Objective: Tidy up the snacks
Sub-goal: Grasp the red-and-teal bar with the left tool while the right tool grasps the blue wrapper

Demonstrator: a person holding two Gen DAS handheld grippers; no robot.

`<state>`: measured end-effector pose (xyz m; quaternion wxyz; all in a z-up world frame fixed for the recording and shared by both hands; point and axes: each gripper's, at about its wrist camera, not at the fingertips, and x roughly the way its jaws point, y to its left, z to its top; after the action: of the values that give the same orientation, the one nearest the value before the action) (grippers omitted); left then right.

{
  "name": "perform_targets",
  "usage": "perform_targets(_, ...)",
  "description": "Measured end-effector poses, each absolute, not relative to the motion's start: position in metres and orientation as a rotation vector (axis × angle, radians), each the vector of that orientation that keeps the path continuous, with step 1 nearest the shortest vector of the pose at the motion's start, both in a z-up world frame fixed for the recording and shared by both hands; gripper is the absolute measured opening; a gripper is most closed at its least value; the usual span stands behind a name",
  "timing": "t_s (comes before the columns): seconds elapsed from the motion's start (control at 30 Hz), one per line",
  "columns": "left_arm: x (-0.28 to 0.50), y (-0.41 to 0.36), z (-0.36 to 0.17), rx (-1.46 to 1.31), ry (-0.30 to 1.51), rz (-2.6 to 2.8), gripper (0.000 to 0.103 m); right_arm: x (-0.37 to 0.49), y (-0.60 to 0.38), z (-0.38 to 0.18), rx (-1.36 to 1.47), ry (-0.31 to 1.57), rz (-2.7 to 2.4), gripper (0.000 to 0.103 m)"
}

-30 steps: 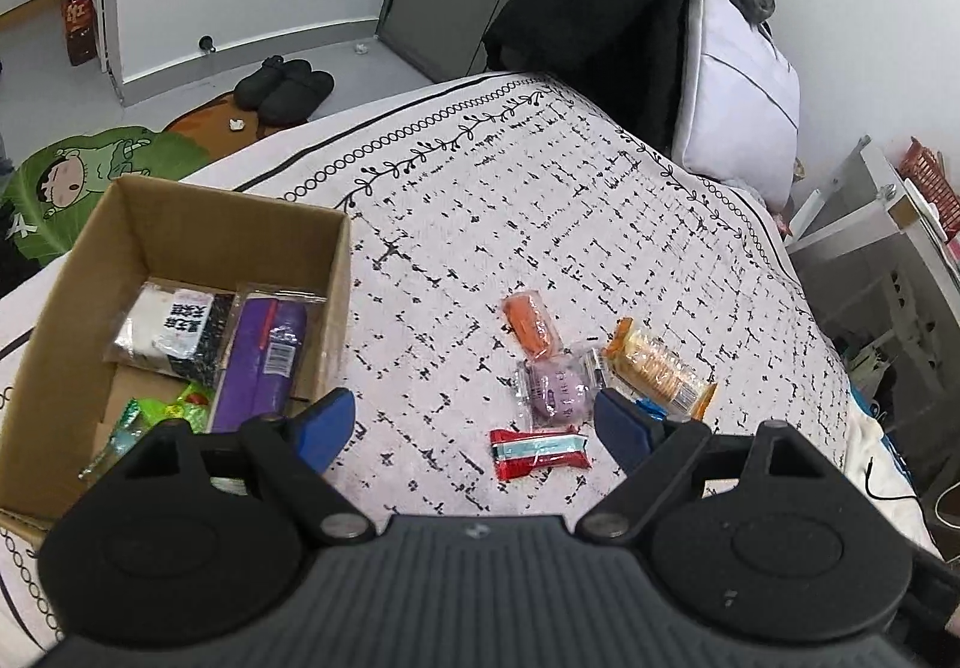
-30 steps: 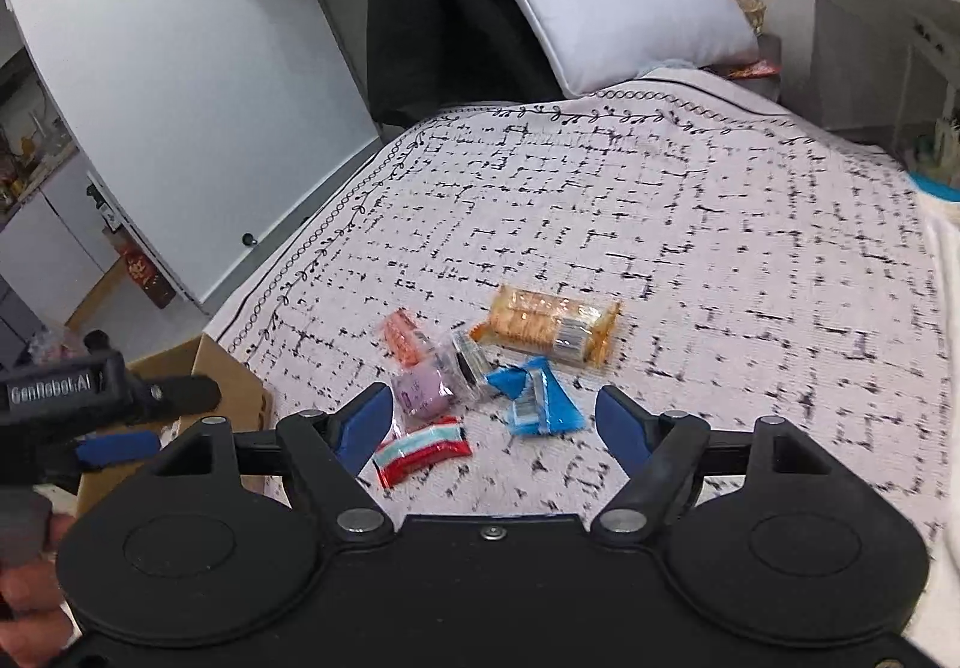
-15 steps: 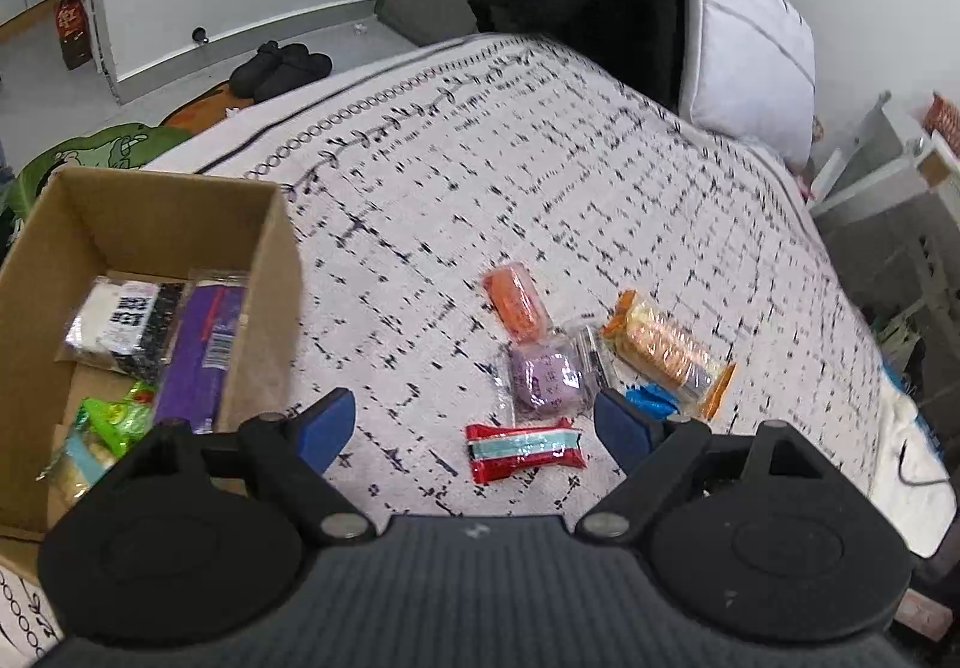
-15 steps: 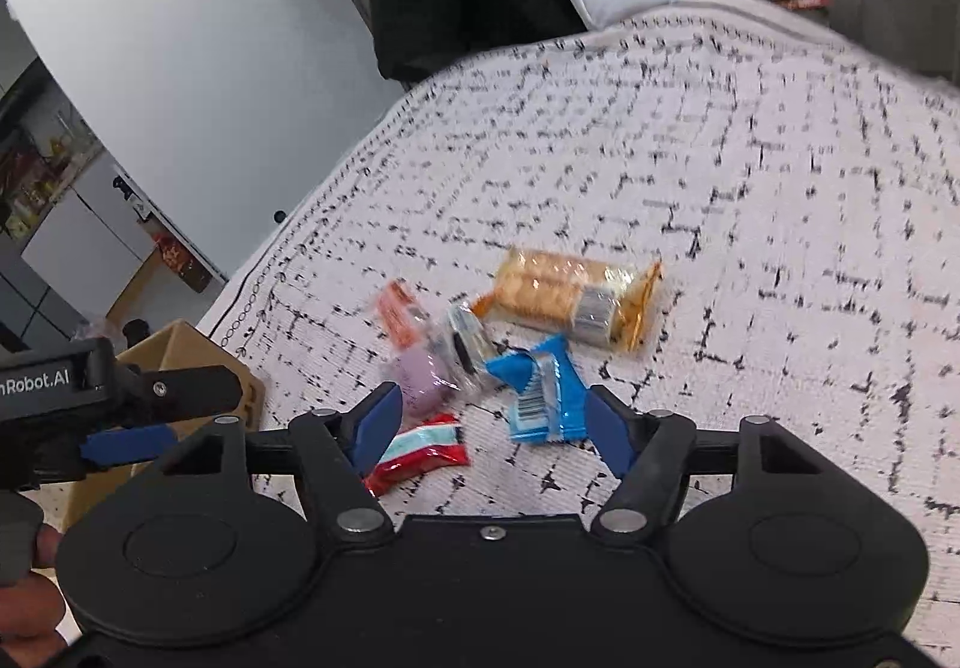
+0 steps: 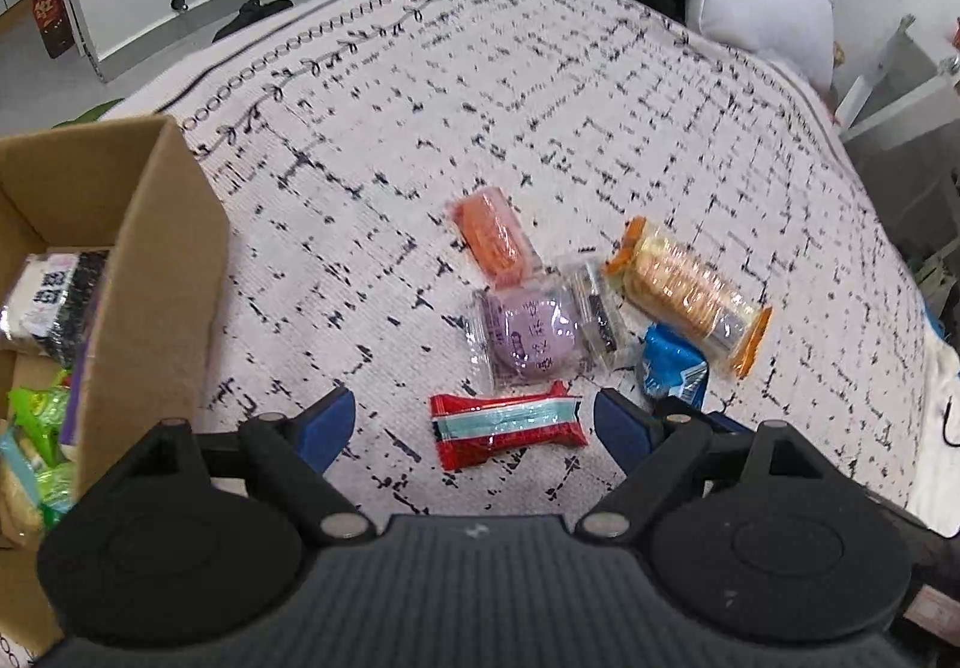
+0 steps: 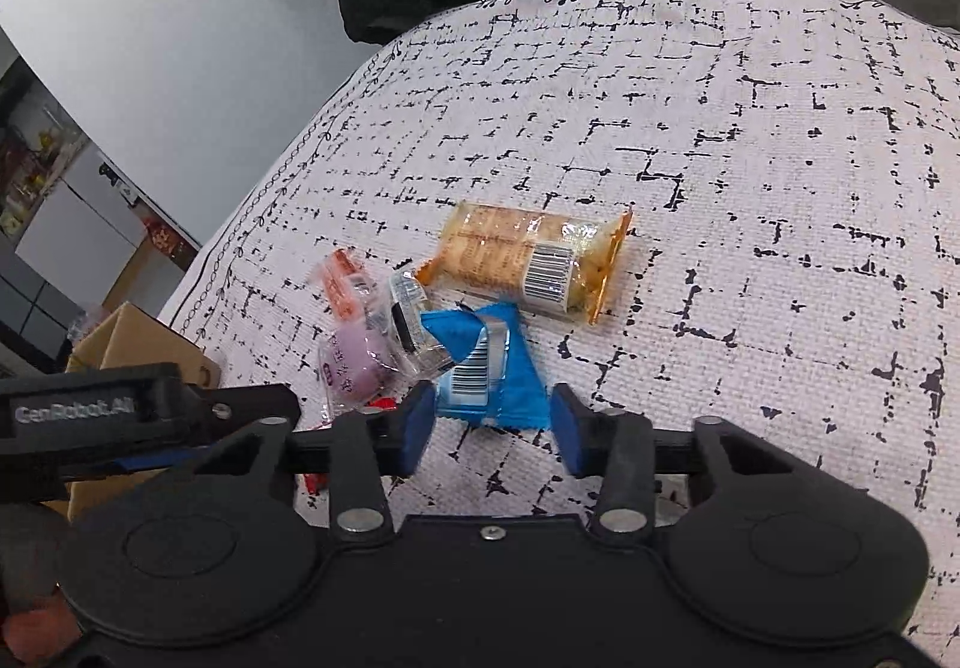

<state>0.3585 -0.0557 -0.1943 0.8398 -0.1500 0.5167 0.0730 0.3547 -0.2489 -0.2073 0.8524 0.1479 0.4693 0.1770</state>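
A cardboard box point(image 5: 162, 272) part-filled with snacks sits at the left of the patterned bedspread point(image 5: 540, 128). The left gripper point(image 5: 474, 422) hangs with jaws wide around a red wrapped bar point(image 5: 507, 422). To the right, the right gripper point(image 6: 489, 422), jaws just closing and narrowed, brackets a blue snack packet point(image 6: 489, 362) without visibly pressing it.

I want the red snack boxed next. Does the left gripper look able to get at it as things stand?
Probably yes: the left gripper has its jaws open on either side of the red snack, which lies flat on the bedspread with nothing on top.
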Motion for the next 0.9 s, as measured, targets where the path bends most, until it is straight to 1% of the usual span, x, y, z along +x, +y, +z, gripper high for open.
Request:
perform_targets(0.03,0.36,-0.057,-0.197,-0.311,1.098,0.153,0.086,0.355,-0.249,-0.207,0.317,0.989,0.382,0.032)
perform_targets(0.07,0.362,-0.06,-0.2,-0.306,1.103,0.153,0.086,0.354,-0.249,-0.207,0.323,0.998,0.392,0.02)
perform_targets(0.13,0.365,-0.063,-0.205,-0.296,1.108,0.152,0.086,0.354,-0.249,-0.208,0.312,1.031,0.383,0.01)
perform_targets(0.23,0.368,-0.066,-0.213,-0.287,1.118,0.156,0.086,0.349,-0.251,-0.209,0.306,1.044,0.371,0.007)
perform_targets(0.5,0.366,-0.066,-0.226,-0.304,1.14,0.162,0.085,0.341,-0.258,-0.203,0.304,1.026,0.351,0.007)
perform_targets(0.57,0.366,-0.065,-0.226,-0.306,1.128,0.165,0.083,0.342,-0.26,-0.202,0.305,1.014,0.336,0.009)
perform_targets(0.6,0.366,-0.066,-0.226,-0.299,1.119,0.17,0.083,0.343,-0.262,-0.202,0.31,1.008,0.328,0.01)
perform_targets(0.63,0.366,-0.066,-0.225,-0.291,1.113,0.173,0.083,0.344,-0.262,-0.202,0.314,1.005,0.324,0.022)
perform_targets(0.67,0.366,-0.066,-0.225,-0.286,1.11,0.172,0.082,0.344,-0.263,-0.202,0.32,0.997,0.32,0.042)
perform_targets(0.7,0.366,-0.067,-0.225,-0.286,1.11,0.168,0.081,0.345,-0.264,-0.201,0.324,0.981,0.317,0.051)
perform_targets(0.73,0.366,-0.067,-0.226,-0.289,1.111,0.162,0.078,0.345,-0.264,-0.201,0.322,0.964,0.314,0.06)
perform_targets(0.8,0.366,-0.068,-0.227,-0.297,1.117,0.147,0.073,0.347,-0.261,-0.201,0.303,0.948,0.312,0.06)
perform_targets(0.87,0.365,-0.069,-0.227,-0.292,1.115,0.135,0.06,0.351,-0.259,-0.203,0.301,0.939,0.317,0.06)
perform_targets(0.9,0.365,-0.069,-0.227,-0.294,1.113,0.133,0.059,0.353,-0.257,-0.205,0.302,0.938,0.319,0.06)
